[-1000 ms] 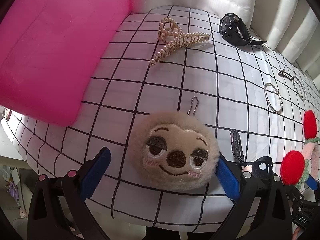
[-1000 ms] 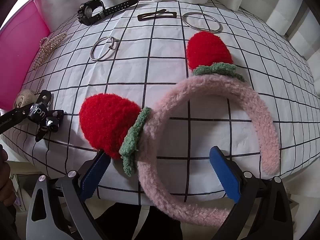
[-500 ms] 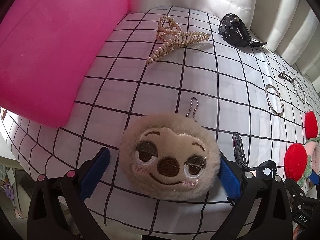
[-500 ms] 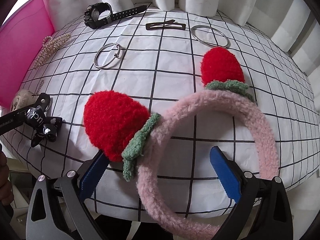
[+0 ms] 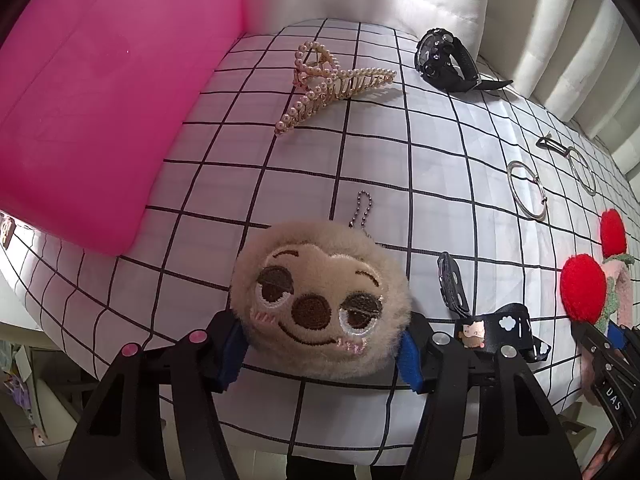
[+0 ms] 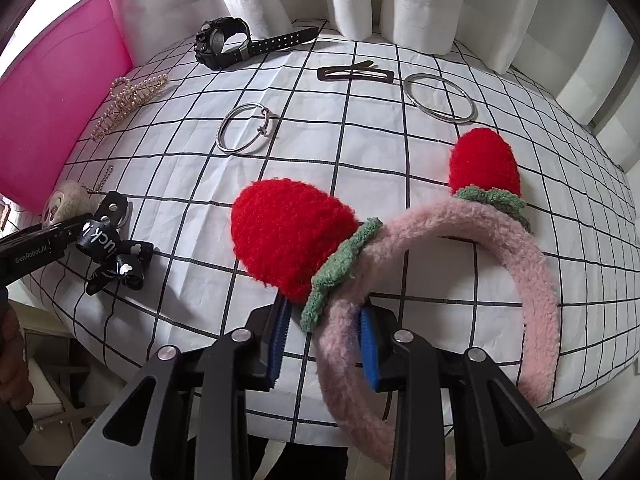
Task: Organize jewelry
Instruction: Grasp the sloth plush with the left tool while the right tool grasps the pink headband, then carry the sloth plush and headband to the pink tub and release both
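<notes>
My left gripper (image 5: pixel 320 350) is shut on a beige plush sloth keychain (image 5: pixel 320 300), its blue pads pressing both sides, on the grid-patterned cloth. My right gripper (image 6: pixel 324 346) is shut on the pink fuzzy headband (image 6: pixel 500 248) near its left red strawberry (image 6: pixel 288 240); the second strawberry (image 6: pixel 482 164) stands behind. The headband also shows at the right edge of the left wrist view (image 5: pixel 584 288). The plush shows small at the left of the right wrist view (image 6: pixel 66 202).
A pink box (image 5: pixel 92 100) stands at the left. A pearl hair claw (image 5: pixel 332 80), black watch (image 5: pixel 444 60), silver bangles (image 6: pixel 246 134) (image 6: pixel 438 98), a flat hair clip (image 6: pixel 354 74) and a black lanyard strap (image 6: pixel 114 256) lie on the cloth.
Both grippers closed: the left one onto the plush sloth, the right one onto the pink headband. Both moved slightly forward.
</notes>
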Demonstrator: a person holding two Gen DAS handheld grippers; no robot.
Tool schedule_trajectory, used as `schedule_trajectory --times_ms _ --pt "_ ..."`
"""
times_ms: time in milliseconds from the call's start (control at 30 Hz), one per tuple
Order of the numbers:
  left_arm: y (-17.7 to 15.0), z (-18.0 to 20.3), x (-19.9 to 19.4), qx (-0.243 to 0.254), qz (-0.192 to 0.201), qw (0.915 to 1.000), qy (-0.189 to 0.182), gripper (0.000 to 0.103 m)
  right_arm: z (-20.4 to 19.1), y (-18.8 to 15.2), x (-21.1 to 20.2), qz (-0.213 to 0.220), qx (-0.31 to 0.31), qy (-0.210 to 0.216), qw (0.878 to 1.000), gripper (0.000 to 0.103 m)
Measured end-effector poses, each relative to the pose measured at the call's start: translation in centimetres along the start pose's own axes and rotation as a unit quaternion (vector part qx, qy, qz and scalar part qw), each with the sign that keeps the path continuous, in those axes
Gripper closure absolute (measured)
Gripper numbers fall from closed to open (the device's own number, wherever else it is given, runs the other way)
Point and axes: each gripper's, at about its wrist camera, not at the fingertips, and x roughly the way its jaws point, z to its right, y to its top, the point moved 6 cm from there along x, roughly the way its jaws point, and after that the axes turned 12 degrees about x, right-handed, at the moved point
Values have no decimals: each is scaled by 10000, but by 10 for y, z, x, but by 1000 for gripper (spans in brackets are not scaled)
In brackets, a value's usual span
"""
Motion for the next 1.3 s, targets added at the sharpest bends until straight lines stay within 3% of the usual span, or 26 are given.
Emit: schedule_trajectory --times_ms 333,900,1300 --pt "5 4 -25 59 126 9998 -131 47 0 7 -32 240 27 387 9990 82" --pt "51 12 -116 -10 1115 9935 -215 47 -28 59 -113 914 -315 882 9914 83" --pt "86 -10 -184 -215 1901 9814 -134 47 -86 101 -173 1558 -922 1479 9723 83"
